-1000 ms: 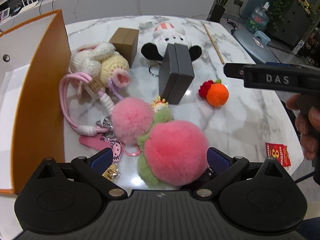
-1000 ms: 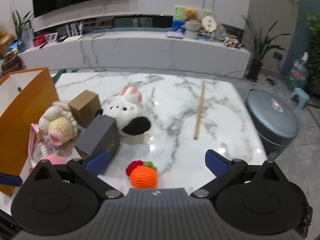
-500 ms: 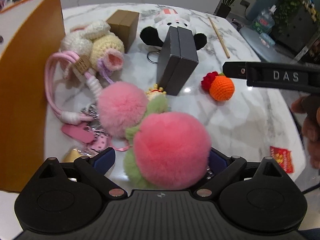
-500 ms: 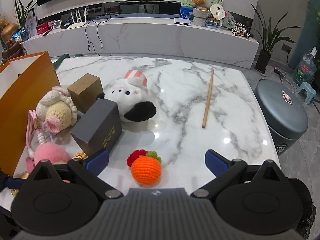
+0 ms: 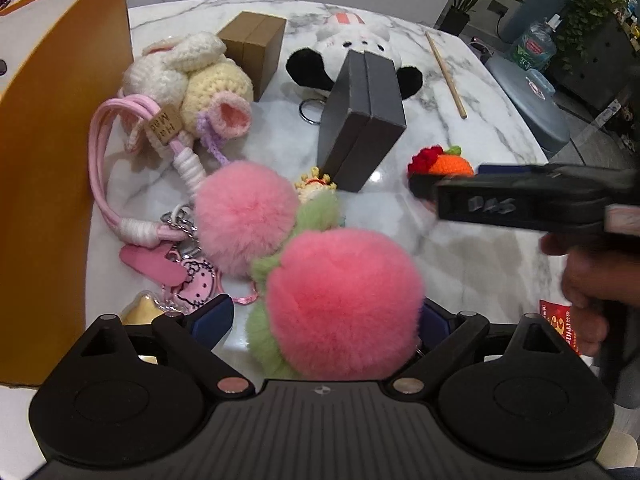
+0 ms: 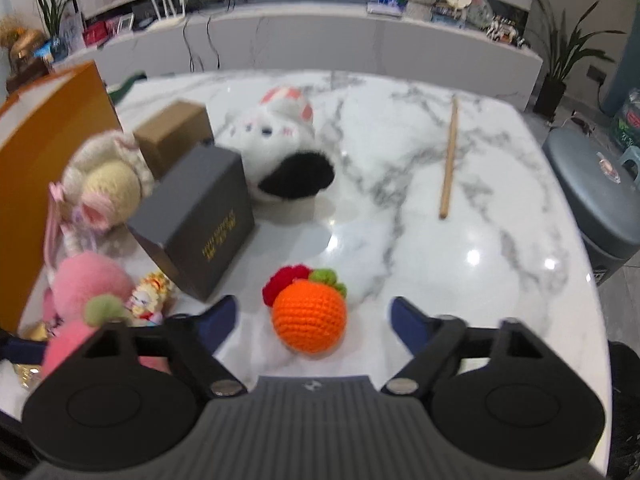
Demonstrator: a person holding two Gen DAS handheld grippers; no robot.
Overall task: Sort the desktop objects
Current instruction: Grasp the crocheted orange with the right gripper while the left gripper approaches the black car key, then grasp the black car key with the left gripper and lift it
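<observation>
A big pink pompom point(image 5: 344, 296) with green leaves lies between the fingers of my left gripper point(image 5: 326, 316). A strip of table shows between the left pad and the leaf, so this gripper is open. An orange crochet fruit point(image 6: 309, 316) with a red and green top sits on the marble table point(image 6: 460, 264) between the fingers of my right gripper point(image 6: 314, 312). Its jaws are closing, and neither pad touches the fruit. In the left wrist view the right gripper point(image 5: 420, 186) reaches in from the right, just over the fruit point(image 5: 452, 164).
Left of the fruit stand a grey box point(image 6: 200, 220), a brown box point(image 6: 172, 136), a white and black plush point(image 6: 288, 152), a cream crochet toy point(image 5: 208, 84) and a second pink pompom point(image 5: 244, 216) with keychains. An orange paper bag point(image 5: 52, 160) stands at the left edge. A wooden stick point(image 6: 448, 160) lies to the right.
My right gripper came down around the orange fruit and its fingers drew closer together. The pink pompom now looks larger between the left fingers, which narrowed slightly.
</observation>
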